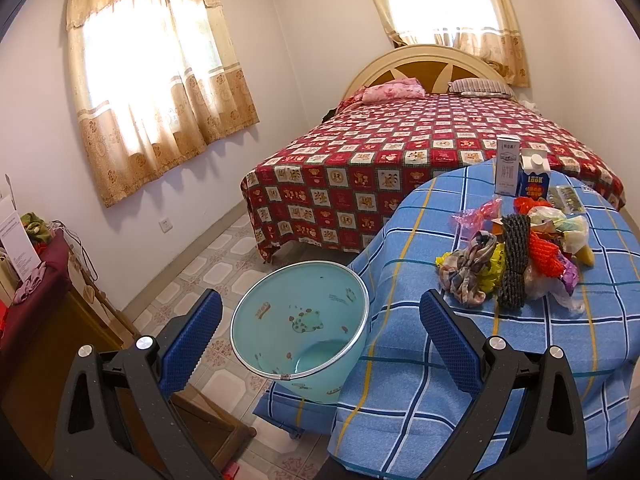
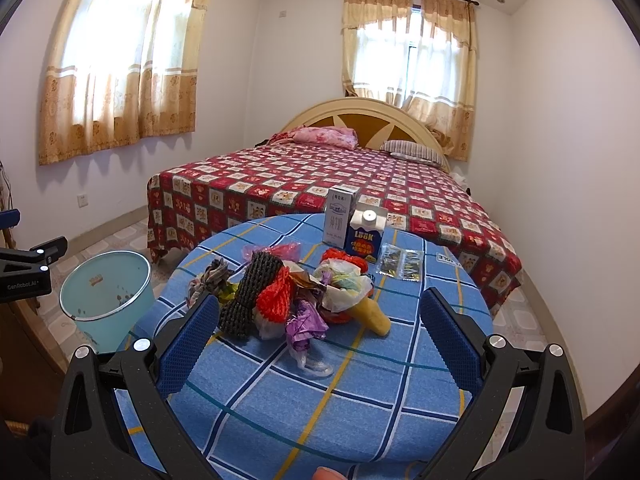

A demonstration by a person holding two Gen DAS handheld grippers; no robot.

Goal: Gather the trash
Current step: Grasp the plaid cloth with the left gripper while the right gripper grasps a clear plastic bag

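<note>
A pile of trash (image 2: 296, 296) lies on the round table with a blue checked cloth (image 2: 320, 400): black and red foam nets, crumpled plastic bags, a yellow piece. It also shows in the left wrist view (image 1: 516, 260). A light blue bin (image 1: 300, 328) stands on the floor left of the table; it also shows in the right wrist view (image 2: 106, 296). My left gripper (image 1: 320, 320) is open, above the bin and the table's edge. My right gripper (image 2: 320, 328) is open and empty, just short of the pile.
Two cartons (image 2: 354, 228) and flat packets (image 2: 402, 264) stand behind the pile. A bed with a red patterned cover (image 2: 320, 184) lies beyond the table. A wooden cabinet (image 1: 52, 320) stands at the left wall. The left gripper's body (image 2: 28, 268) shows at the left.
</note>
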